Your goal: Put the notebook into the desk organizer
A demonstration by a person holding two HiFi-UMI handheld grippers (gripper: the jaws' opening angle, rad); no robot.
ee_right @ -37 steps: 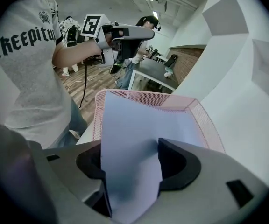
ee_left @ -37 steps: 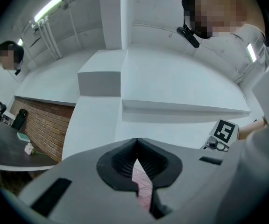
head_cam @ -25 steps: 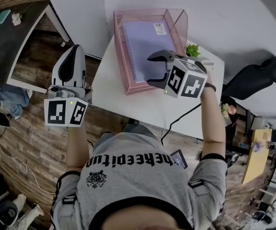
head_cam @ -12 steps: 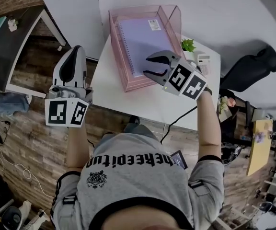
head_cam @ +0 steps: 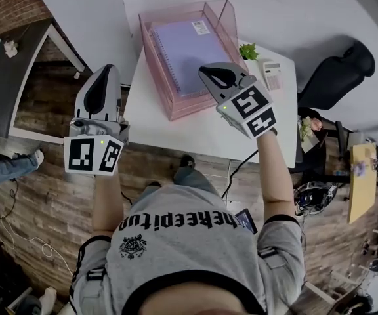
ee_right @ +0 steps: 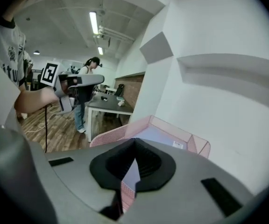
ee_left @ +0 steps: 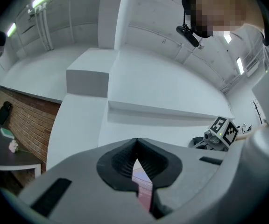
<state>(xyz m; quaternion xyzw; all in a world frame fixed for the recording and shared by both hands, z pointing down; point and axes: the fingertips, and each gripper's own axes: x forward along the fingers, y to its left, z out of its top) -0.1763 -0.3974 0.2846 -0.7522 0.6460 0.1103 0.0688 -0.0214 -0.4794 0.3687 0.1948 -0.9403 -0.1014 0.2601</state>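
Observation:
The purple spiral notebook (head_cam: 189,48) lies flat inside the pink see-through desk organizer (head_cam: 169,104) at the white table's far left. My right gripper (head_cam: 207,69) hovers over the organizer's near right corner. Its jaws have just been closing and now stand shut with nothing between them. In the right gripper view the shut gripper (ee_right: 135,141) points over the organizer (ee_right: 109,135) and the notebook (ee_right: 155,135). My left gripper (head_cam: 107,68) is shut and empty, held off the table's left edge. In its own view the left gripper (ee_left: 136,141) aims at a white wall.
On the white table (head_cam: 202,136) a small green plant (head_cam: 248,51) and a calculator (head_cam: 271,75) sit at the far right. A black chair (head_cam: 336,77) stands to the right, a dark desk (head_cam: 12,77) to the left. A person (ee_right: 85,92) stands far off.
The right gripper's jaws went from wide open to shut, and the gripper rolled and lifted above the organizer. The left gripper stayed about where it was.

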